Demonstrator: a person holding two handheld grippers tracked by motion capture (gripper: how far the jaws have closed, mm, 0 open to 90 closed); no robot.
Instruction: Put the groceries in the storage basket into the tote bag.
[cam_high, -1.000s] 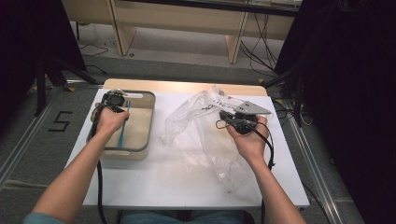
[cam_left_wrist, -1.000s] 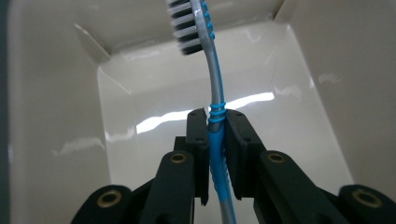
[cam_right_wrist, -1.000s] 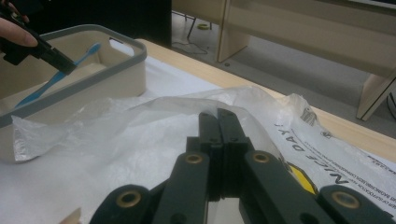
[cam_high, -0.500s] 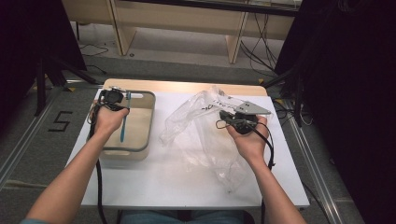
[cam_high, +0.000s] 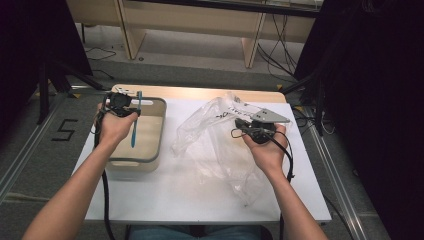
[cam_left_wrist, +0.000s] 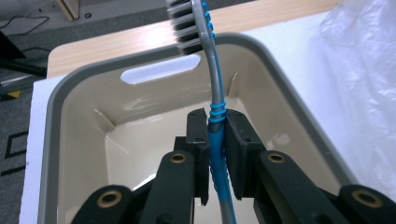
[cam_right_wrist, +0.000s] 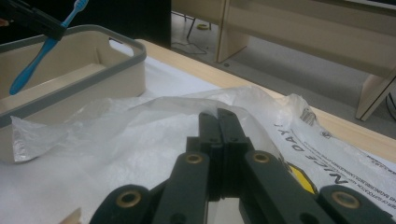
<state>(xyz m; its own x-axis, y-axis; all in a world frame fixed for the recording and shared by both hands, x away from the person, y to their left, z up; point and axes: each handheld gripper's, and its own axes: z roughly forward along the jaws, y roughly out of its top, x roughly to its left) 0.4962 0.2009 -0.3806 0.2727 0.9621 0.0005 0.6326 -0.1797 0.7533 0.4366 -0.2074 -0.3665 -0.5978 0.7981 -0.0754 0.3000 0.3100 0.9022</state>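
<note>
Two grippers share the work: the left gripper (cam_left_wrist: 215, 140) has its jaws clamped on the blue handle of a toothbrush (cam_left_wrist: 212, 84), bristles pointing away, lifted above the beige bin (cam_high: 159, 131), probably to carry it toward the bag. The right gripper (cam_right_wrist: 218, 122) has its jaws pressed together on the rim of the clear plastic bag (cam_high: 215, 145), apparently pinching the film to hold the mouth up. Nothing lies between bin and bag on the white table (cam_high: 190, 195); only the slack, crumpled film could snag the brush.
</note>
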